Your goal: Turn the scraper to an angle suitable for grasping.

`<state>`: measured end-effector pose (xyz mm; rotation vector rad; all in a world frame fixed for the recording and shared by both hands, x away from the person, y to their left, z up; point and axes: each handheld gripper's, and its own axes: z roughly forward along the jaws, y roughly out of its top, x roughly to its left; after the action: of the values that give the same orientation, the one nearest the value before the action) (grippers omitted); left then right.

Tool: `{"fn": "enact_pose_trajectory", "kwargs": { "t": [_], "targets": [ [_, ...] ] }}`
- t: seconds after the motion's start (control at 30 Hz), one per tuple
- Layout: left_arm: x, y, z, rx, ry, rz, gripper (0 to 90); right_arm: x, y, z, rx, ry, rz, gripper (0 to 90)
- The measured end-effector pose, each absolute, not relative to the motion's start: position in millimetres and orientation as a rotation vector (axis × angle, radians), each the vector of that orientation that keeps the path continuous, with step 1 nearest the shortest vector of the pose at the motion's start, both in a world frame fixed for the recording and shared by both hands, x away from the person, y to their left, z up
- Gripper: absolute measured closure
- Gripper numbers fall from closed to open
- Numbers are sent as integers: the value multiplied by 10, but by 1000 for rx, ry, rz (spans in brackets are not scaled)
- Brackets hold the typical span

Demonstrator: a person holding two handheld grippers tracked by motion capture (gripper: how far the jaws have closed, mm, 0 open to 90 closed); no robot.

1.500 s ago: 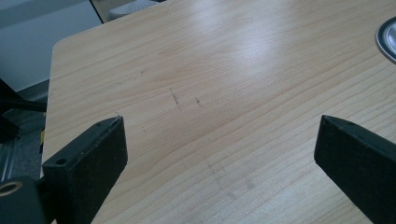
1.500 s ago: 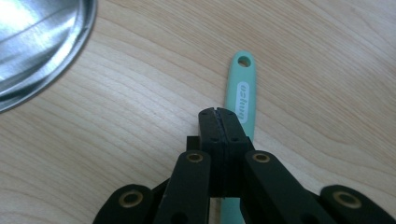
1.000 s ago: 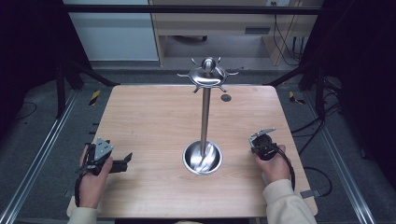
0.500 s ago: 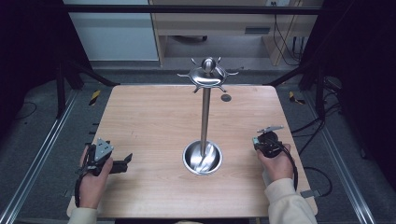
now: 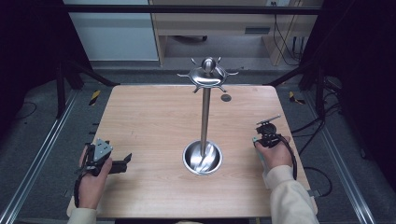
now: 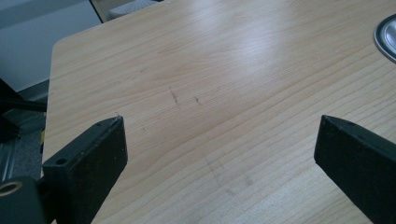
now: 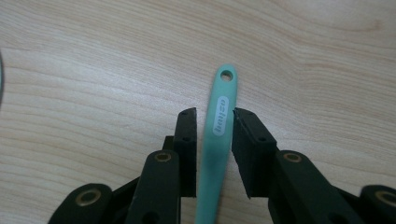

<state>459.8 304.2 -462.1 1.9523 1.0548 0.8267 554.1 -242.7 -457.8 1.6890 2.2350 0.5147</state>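
Lying between the right gripper's (image 7: 214, 116) just-opening jaws: a teal handle (image 7: 217, 140); left gripper (image 6: 219, 140) wide open.

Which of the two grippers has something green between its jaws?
The right gripper: a green handle sits between its jaws. The left gripper has only bare table between its wide-open jaws.

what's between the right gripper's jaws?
A teal handle with a hole at its tip, lying on the table. The right gripper has just been opening. The handle's lower end is out of frame.

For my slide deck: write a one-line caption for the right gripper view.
Right tool, jaws just opening, straddles a mint-green handle with a hanging hole, above the wooden table.
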Motion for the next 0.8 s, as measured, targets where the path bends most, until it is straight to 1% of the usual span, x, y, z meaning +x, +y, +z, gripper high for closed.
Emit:
{"fn": "enact_pose_trajectory", "kwargs": {
  "t": [0.3,0.8],
  "targets": [
    [4603,3044,-4621,1954,1054,825,23,5662,-2457,-4600,1755,2256,470,689],
    [4603,3036,-4624,1955,1052,823,22,5695,-2445,-4690,1782,2260,468,709]
  ]
}}
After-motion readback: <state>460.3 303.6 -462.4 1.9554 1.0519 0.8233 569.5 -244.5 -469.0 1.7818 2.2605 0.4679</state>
